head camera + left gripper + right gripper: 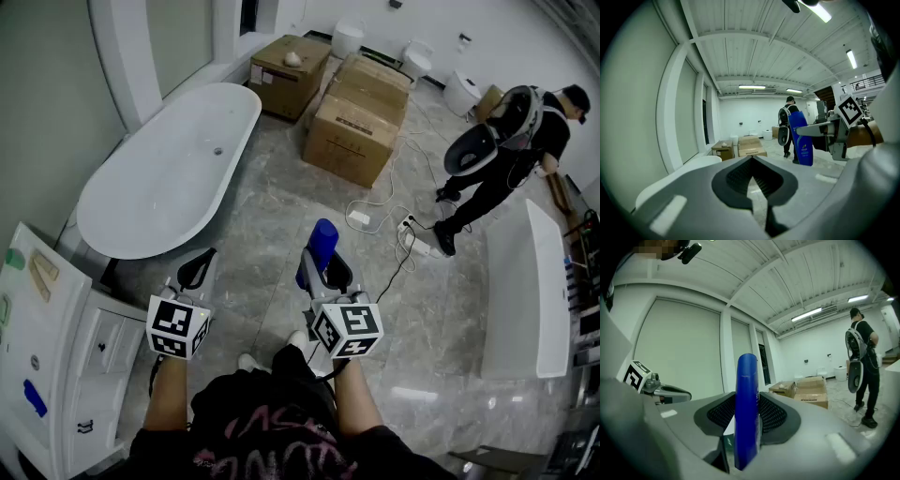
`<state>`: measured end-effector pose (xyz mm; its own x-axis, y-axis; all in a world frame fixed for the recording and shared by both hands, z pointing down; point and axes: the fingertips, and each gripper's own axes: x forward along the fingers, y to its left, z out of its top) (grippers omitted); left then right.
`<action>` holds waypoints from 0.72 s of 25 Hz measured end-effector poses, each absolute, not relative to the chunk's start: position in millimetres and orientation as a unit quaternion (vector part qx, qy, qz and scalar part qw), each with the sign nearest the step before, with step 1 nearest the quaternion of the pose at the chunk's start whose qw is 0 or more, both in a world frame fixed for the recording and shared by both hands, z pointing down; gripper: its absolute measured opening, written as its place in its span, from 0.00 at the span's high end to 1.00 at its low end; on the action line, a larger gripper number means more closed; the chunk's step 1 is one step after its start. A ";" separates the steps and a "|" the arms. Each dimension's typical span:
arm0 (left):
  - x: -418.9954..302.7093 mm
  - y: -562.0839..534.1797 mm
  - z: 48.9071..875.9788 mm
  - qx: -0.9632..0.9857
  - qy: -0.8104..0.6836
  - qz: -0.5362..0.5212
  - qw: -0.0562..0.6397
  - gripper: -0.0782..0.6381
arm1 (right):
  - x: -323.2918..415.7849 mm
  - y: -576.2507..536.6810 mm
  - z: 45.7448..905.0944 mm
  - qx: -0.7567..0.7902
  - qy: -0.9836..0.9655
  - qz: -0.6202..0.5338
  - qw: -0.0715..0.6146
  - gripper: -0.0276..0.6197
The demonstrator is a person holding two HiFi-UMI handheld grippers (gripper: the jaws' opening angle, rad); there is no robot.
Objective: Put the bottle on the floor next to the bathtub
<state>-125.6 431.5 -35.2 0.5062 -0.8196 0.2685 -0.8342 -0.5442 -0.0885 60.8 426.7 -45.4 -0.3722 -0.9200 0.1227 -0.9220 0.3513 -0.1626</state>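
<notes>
Now | right gripper (pixel 747 401) pinching blue bottle (pixel 746 373) upright | left gripper (pixel 752 161) pressed together

- bottle (pixel 323 239), centre frame: lower part hidden inside right tongs (pixel 328 270), only blue top shows
- label (pixel 805 149), right-centre of left gripper view: print too small to read
- white cabinet (pixel 42 375), lower left: cut off by edge
- small pale item (pixel 292 58) on box (pixel 281 82), top centre: can't tell what

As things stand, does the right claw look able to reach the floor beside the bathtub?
Probably yes: the right claw holds the blue bottle upright, and the floor between it and the bathtub shows nothing in the way; the cardboard boxes stand farther off.
</notes>
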 end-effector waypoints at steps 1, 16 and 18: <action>-126.3 431.8 -34.8 0.867 -0.477 0.141 0.026 0.89 | 59.7 426.6 -45.3 0.560 -0.822 0.102 0.005 0.68; -133.6 432.0 -30.0 0.868 -0.475 0.144 0.028 0.89 | 48.3 424.3 -48.1 0.550 -0.829 0.104 -0.015 0.68; -135.9 433.9 -28.9 0.869 -0.473 0.144 0.029 0.89 | 45.4 425.8 -48.5 0.551 -0.829 0.101 -0.013 0.68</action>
<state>-135.9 433.9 -28.9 0.5113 -0.8136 0.2769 -0.8301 -0.5510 -0.0861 45.4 425.8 -48.5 -0.3934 -0.9150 0.0901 -0.9099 0.3734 -0.1807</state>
